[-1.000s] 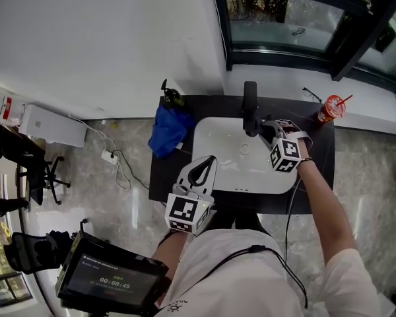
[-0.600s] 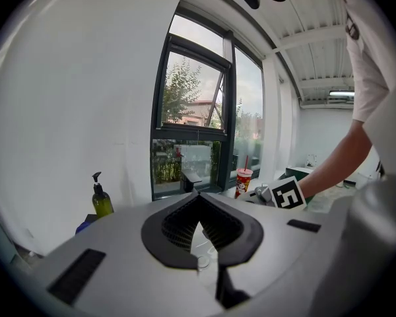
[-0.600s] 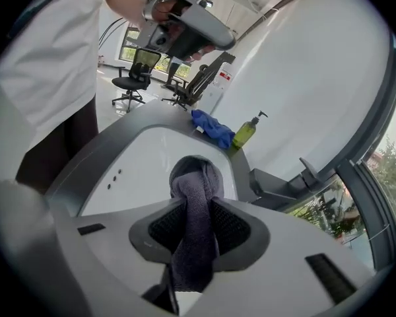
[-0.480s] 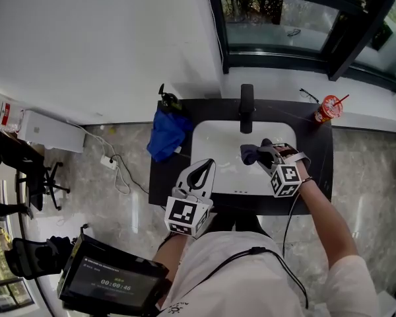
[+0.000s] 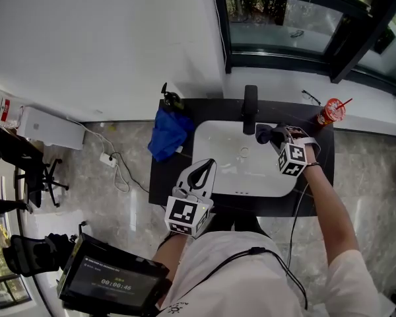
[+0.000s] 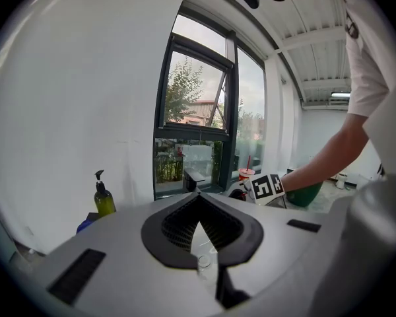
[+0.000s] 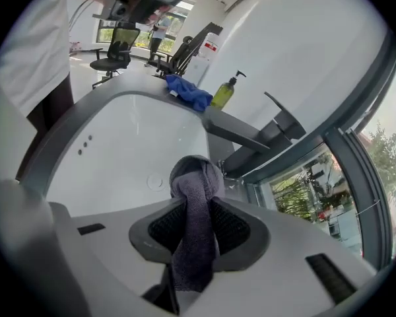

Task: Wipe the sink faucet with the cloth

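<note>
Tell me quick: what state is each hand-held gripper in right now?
Left hand-held gripper: closed, empty.
Right hand-held gripper: closed on the cloth.

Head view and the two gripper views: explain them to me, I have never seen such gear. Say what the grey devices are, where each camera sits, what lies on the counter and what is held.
There is no robot here: a person holds a two-jaw gripper in each hand. The head view comes from a camera on the person's head, looking down at a white sink set in a dark counter. The other two pictures come from cameras riding on the grippers, each looking along its own jaws. The right gripper is clamped on a grey cloth, just beside the black faucet. The left gripper is at the sink's near edge, jaws together, with nothing between them. On the counter are a blue cloth, a soap bottle and a red cup with a straw.
</note>
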Demonstrator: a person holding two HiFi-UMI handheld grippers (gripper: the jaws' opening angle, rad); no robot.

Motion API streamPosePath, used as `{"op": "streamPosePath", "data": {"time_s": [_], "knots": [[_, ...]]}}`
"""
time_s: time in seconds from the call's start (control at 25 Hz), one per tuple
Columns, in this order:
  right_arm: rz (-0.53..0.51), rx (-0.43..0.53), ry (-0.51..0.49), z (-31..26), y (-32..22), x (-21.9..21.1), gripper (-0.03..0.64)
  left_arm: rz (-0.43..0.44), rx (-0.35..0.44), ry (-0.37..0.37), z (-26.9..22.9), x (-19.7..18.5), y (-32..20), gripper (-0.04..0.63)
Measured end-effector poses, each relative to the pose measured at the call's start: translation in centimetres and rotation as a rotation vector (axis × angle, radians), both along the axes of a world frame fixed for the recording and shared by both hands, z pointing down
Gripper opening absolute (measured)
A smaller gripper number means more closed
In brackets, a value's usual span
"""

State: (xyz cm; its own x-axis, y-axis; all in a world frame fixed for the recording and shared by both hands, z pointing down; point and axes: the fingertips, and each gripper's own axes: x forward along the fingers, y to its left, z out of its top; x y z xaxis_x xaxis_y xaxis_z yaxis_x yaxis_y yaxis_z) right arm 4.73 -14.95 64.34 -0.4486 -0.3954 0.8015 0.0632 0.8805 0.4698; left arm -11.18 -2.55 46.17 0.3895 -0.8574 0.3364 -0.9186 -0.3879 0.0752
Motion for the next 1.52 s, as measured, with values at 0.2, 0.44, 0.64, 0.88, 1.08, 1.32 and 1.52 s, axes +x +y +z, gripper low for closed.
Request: {"op": "streamPosePath", "data": {"time_s": [0.2,0.44,0.64,0.88,1.08,1.32,1.52], "knots": [[0.034,0.008,-0.011,-0.7,-3.4,-1.9,0.109,-0.004,-0.001,-0.002,0.0,-0.2,-0.2,-0.006],[0.038,0.008,-0.035,-1.7,-5.6,-3.9,0.109,-0.015,-0.006,-0.007,0.1,-0.7,-0.4,-0.006],[0.015,0.018,-0.075,-2.8,-5.6,-5.5,0.109,-0.016,-0.006,-0.012,0.1,-0.9,-0.4,-0.006],[0.007,0.043,-0.084,-3.4,-5.5,-5.4,0.109,-0.013,-0.012,-0.011,0.3,-0.6,-0.2,-0.006],[-0.019,0.052,-0.083,-3.7,-4.3,-5.2,0.109,0.003,-0.009,-0.01,0.2,0.1,-0.2,-0.006],[-0.062,0.049,-0.094,-3.6,-1.8,-5.3,0.109,0.017,-0.004,-0.012,0.2,0.5,0.2,-0.006],[-0.074,0.035,-0.118,-3.4,0.7,-5.4,0.109,0.021,-0.001,-0.006,0.1,0.7,0.5,-0.006]]}}
